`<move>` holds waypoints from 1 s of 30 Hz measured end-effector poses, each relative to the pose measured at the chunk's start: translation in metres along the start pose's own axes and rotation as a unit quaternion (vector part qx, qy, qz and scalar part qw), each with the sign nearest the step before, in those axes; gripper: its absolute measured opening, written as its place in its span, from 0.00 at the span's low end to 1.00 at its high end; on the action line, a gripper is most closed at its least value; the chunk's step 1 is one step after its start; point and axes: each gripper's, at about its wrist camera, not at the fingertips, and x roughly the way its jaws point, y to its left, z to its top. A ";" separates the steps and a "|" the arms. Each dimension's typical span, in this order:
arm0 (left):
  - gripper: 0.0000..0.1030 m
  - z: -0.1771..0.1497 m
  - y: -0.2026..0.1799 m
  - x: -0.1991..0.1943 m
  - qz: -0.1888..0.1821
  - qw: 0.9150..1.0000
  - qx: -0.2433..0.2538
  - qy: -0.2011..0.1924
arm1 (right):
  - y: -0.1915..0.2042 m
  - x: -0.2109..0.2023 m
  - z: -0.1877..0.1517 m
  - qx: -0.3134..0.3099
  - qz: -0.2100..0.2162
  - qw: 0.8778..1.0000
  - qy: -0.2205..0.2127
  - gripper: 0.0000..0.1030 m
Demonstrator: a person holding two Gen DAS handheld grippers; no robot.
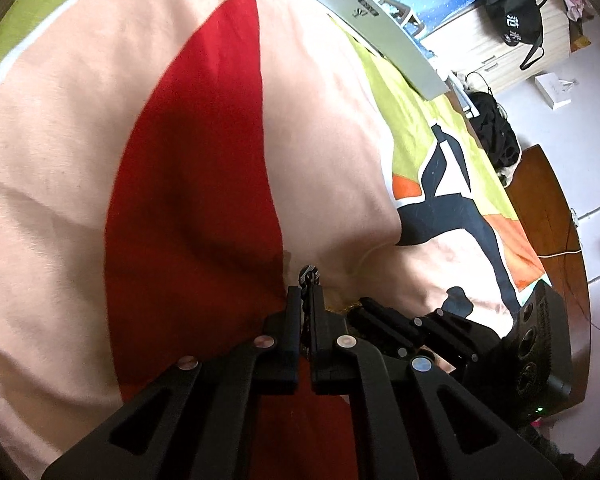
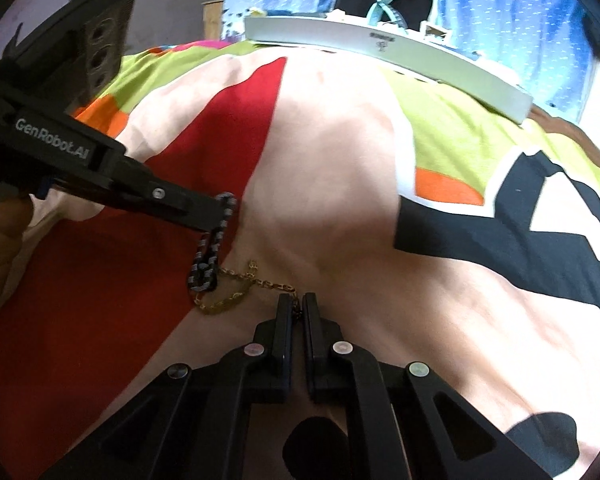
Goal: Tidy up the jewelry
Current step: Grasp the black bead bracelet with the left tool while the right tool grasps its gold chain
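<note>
Left gripper: nearest the left wrist camera, black, its two fingers drawn almost together on a dark beaded chain; a short loop of the chain pokes out past the fingertips. From the right wrist view this same gripper comes in from the left side, a person's hand on its handle.

Right gripper: nearest the right wrist camera, fingers nearly closed with only a thin slit between them, pinching the end of a gold chain at the tips.

Bedspread: the biggest thing in both views, rumpled cloth with peach, red, lime green, orange, black and white patches, lying under both grippers.

Pale board: long, light-coloured panel along the far edge of the bedspread, with a small dark mark printed on it.

Black bag: on a pale wooden cabinet beyond the bed, well apart from the grippers.

Dark beaded chain: black with pale blue-grey segments, hanging down from the left gripper's tips in a doubled loop; its lower end meets the gold chain.

Gold chain: fine links, spread loosely over the peach and red cloth between the dark chain's lower end and the right gripper's tips.
</note>
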 end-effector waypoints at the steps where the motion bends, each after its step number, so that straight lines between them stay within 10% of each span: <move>1: 0.01 0.000 -0.001 0.000 0.001 1.000 0.001 -0.002 | 0.000 -0.001 -0.002 0.001 -0.005 1.000 -0.003 0.05; 21: 0.00 0.002 -0.005 -0.005 -0.085 0.996 -0.025 0.008 | 0.007 0.001 -0.007 -0.005 -0.020 1.000 0.000 0.05; 30: 0.00 0.002 -0.002 -0.012 -0.069 0.997 -0.031 0.004 | 0.006 0.003 -0.007 -0.006 -0.025 1.000 -0.004 0.05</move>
